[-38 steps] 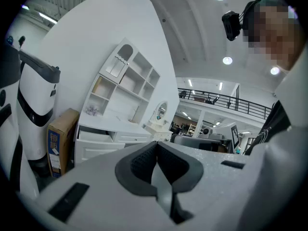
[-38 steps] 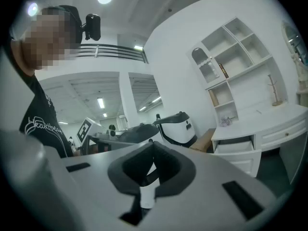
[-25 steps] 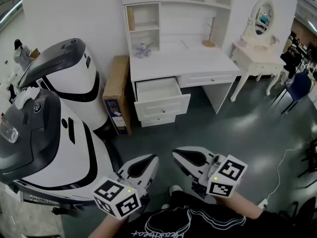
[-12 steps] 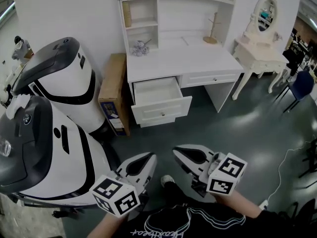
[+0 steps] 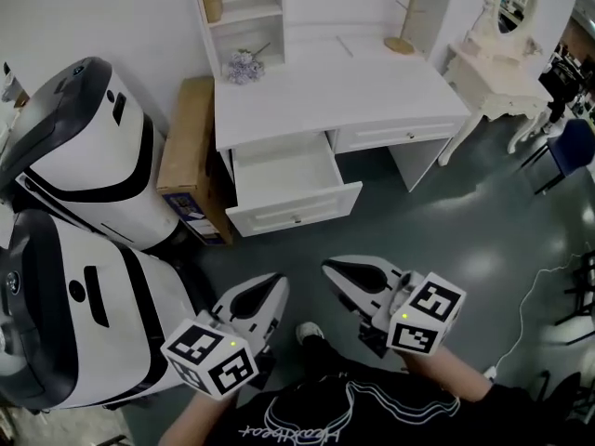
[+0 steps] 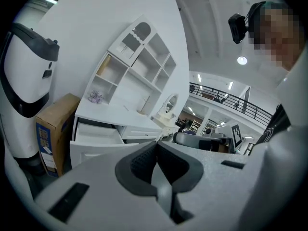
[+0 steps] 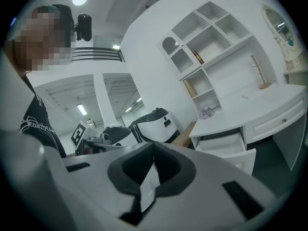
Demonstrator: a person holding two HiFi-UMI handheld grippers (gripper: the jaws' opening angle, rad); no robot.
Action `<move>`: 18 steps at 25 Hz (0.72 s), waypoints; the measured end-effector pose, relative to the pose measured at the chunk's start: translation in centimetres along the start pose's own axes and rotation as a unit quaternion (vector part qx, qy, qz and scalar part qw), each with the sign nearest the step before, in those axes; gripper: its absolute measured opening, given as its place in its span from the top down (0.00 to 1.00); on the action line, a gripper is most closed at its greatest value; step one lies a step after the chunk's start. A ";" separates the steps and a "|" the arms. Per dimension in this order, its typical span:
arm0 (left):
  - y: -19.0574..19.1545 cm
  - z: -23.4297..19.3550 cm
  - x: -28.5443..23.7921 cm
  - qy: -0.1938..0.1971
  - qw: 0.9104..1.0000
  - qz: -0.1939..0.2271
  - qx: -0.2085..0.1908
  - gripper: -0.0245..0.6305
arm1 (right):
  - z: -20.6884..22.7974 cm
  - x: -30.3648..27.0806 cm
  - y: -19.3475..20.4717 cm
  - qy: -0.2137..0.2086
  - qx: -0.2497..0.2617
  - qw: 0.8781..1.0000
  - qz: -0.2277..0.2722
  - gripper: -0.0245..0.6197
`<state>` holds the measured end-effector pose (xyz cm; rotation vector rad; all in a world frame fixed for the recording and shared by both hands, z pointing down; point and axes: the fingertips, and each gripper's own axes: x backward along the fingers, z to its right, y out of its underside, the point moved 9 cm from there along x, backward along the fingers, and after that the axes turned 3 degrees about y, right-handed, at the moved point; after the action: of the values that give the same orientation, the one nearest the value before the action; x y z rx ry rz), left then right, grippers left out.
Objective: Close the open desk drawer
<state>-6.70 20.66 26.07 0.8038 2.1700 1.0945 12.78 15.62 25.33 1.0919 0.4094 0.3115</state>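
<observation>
The white desk (image 5: 372, 100) stands ahead of me with its left drawer (image 5: 290, 182) pulled out, empty inside, a small knob on its front panel. Both grippers hover low near my body, well short of the drawer. My left gripper (image 5: 271, 291) is shut with nothing between its jaws, and my right gripper (image 5: 337, 272) beside it is shut and empty too. In the left gripper view the drawer (image 6: 94, 136) shows past the closed left gripper (image 6: 155, 147). The right gripper view has the drawer (image 7: 226, 146) to the right of the closed right gripper (image 7: 153, 147).
Two large white-and-black machines (image 5: 84, 165) fill the left side. A cardboard box (image 5: 181, 156) leans between them and the desk. A white vanity table (image 5: 497, 63) and a blue chair (image 5: 569, 147) stand at the right. Grey floor lies between me and the drawer.
The desk and open drawer have grown larger and slid lower in the head view as I came closer. Both grippers keep the same shut pose.
</observation>
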 end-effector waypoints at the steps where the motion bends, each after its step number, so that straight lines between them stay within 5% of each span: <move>1: -0.3 -0.8 -0.9 -0.003 1.000 -0.003 0.004 0.96 | 1.1 -0.6 -0.3 0.000 -0.003 1.000 -0.004 0.95; 8: -2.4 -5.1 -5.7 -0.026 1.000 -0.008 0.013 0.96 | 7.0 -4.2 -2.2 -0.010 -0.013 1.000 -0.017 0.95; 18: -1.9 -8.4 -7.6 -0.043 0.999 -0.006 0.028 0.96 | 10.1 -7.0 -2.1 -0.014 0.004 1.000 -0.019 0.95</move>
<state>-8.19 10.09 30.41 0.8470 2.1387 0.9796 11.37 3.72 28.66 1.0941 0.4060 0.2597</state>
